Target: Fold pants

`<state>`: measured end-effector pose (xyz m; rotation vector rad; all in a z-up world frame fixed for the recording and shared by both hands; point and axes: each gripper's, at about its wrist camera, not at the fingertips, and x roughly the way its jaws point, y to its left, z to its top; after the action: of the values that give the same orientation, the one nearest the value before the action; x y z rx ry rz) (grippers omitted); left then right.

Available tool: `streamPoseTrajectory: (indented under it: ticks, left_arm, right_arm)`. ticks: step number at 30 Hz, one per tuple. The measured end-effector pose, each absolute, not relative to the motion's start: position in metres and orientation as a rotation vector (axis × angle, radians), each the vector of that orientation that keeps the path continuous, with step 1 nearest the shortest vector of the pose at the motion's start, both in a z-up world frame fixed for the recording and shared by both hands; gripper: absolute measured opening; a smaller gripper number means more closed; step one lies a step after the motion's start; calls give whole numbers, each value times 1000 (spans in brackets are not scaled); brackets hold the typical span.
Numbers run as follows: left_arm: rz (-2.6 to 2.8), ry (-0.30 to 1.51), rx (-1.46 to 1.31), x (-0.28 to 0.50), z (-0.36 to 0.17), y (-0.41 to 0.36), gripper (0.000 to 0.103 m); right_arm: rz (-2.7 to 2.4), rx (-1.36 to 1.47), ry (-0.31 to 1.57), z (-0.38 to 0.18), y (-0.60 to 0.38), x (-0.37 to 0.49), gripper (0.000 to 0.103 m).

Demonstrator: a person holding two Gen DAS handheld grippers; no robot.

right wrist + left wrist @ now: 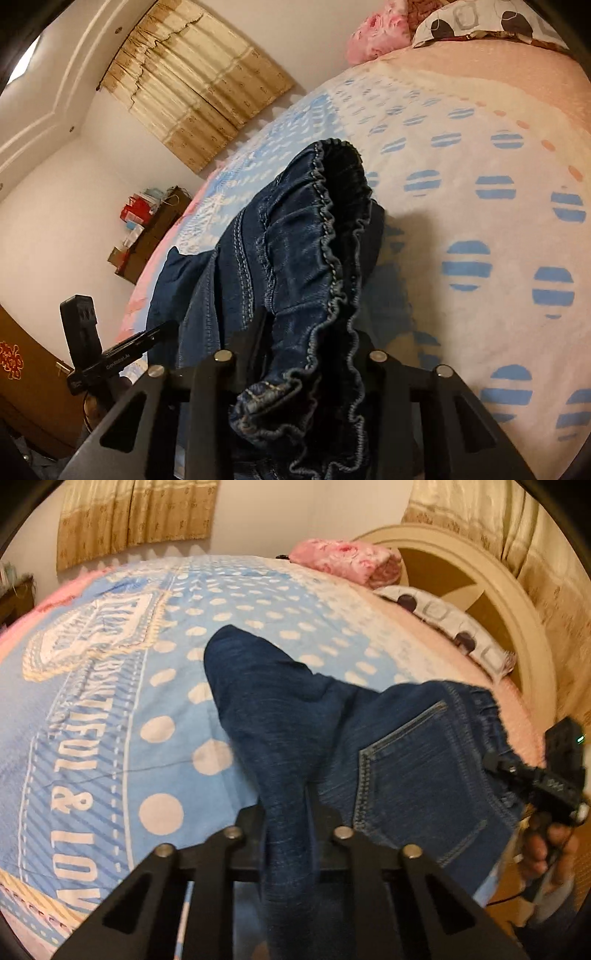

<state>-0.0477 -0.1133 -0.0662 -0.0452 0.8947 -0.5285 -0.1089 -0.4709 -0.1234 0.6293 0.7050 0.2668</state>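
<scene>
My left gripper (286,834): fingers clamped on a pant leg. The pants (406,746) stretch away across the bed (110,720), long axis running from left gripper to waistband. My right gripper (306,365): fingers closed on the ruffled waistband (332,258). Each hand holds one end; neither needs to reach.

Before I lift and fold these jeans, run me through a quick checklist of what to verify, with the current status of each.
1. Left hand-held gripper shut on the dark blue denim pants leg: ok.
2. Right hand-held gripper pinching the gathered elastic waistband: ok, cloth bunched between the fingers.
3. Pants lying flat: not ok, rumpled.
4. Both legs aligned: cannot tell.
5. Blue and white dotted bedspread beside the pants free for folding: ok.
</scene>
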Motion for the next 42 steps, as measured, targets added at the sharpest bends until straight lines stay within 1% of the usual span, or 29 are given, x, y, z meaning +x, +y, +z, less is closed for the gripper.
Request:
streamPoseTrajectory:
  ticks: [6, 12, 17, 20, 23, 27, 32, 34, 35, 37, 40, 41, 42]
  left_arm:
    - [-559, 866, -26, -55, -53, -105, 11]
    - [-509, 746, -69, -56, -8, -72, 11]
    - [-426, 675, -56, -46, 29, -16, 11]
    - [-350, 645, -48, -37, 43, 25, 11]
    - [-264, 636, -43, -25, 45, 71, 11]
    - [-141, 669, -70, 1, 22, 130, 11]
    - [30, 766, -99, 38, -49, 190, 11]
    - [58, 817, -125, 50, -77, 205, 12]
    - [65, 832, -131, 53, -87, 209, 15]
    - [68, 817, -118, 52, -97, 208, 17]
    - [94, 783, -52, 50, -100, 193, 22]
    - [107, 776, -33, 50, -100, 188, 24]
    - [114, 776, -23, 51, -100, 186, 26]
  right_arm:
    - [307, 617, 649, -95, -457, -102, 30]
    - [397, 570, 637, -57, -427, -86, 29]
    - [487, 555, 622, -28, -388, -41, 29]
    - [569, 536, 632, -16, -345, 1, 29]
    - [631, 510, 667, -14, -294, 47, 29]
    - [702, 457, 752, -29, -215, 113, 29]
    - [744, 356, 888, -68, -120, 180, 29]
    - [736, 305, 931, -87, -92, 200, 29]
    - [721, 283, 953, -96, -82, 210, 29]
    - [715, 290, 979, -109, -76, 225, 30]
    - [724, 263, 985, -117, -80, 227, 33]
    - [720, 248, 984, -117, -82, 227, 37]
    - [709, 241, 987, -116, -86, 226, 43]
